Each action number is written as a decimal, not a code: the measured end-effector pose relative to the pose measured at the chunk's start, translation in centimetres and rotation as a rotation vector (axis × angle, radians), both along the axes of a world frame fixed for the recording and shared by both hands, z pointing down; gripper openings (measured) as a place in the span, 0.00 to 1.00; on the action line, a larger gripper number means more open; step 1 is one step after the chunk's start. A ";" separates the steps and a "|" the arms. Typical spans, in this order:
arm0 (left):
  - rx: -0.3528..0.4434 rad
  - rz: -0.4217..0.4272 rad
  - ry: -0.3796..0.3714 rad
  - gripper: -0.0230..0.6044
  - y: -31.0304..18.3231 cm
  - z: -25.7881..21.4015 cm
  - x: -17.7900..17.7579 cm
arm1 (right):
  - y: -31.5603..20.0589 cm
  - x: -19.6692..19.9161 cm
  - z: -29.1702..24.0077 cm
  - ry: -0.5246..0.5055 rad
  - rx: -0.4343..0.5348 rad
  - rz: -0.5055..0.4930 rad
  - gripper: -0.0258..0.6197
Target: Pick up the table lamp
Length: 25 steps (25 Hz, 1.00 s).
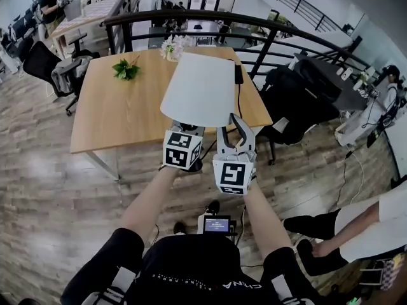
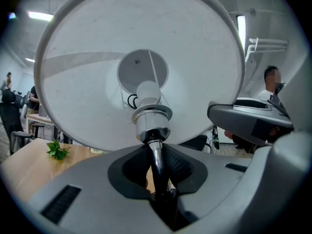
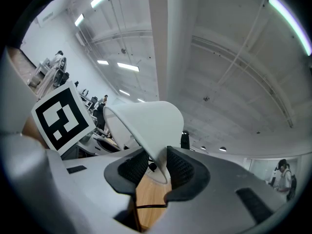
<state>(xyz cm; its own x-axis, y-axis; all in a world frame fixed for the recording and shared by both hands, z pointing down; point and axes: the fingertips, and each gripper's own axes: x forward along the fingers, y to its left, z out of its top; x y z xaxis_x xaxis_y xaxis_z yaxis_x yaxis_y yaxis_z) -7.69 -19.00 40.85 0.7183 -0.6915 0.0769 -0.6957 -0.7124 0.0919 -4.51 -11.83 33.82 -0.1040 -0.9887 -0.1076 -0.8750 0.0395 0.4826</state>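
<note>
The table lamp has a white conical shade [image 1: 200, 88] and a thin chrome stem [image 2: 155, 157]. In the head view it hangs over the near edge of the wooden table [image 1: 121, 116]; its base is hidden. My left gripper [image 1: 189, 128] is shut on the stem just below the bulb socket [image 2: 152, 117]. My right gripper [image 1: 233, 126] is shut on the lower rim of the shade [image 3: 146, 123], with the rim pinched between its pads [image 3: 180, 167]. The left gripper's marker cube [image 3: 62, 116] shows in the right gripper view. A black cord [image 1: 238, 97] trails from the lamp across the table.
A green sprig [image 1: 126, 69] and a small flower pot [image 1: 172, 47] stand on the table's far part. A black railing [image 1: 280, 33] curves behind it. Office chairs [image 1: 44, 65] stand at the left, a dark chair [image 1: 292, 103] at the right, and a person's legs [image 1: 343, 227] at the lower right.
</note>
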 end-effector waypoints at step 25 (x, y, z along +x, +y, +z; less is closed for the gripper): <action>0.002 -0.044 -0.038 0.16 3.3 -0.5 6.1 | 3.0 6.9 0.1 -0.036 -0.020 -0.053 0.24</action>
<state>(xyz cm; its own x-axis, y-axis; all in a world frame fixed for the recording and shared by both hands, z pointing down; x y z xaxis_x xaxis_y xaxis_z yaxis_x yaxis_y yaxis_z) -1.54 -15.69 40.38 0.6839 -0.7224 0.1024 -0.7292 -0.6814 0.0633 2.37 -8.83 33.97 -0.1532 -0.9838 -0.0926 -0.8879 0.0959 0.4499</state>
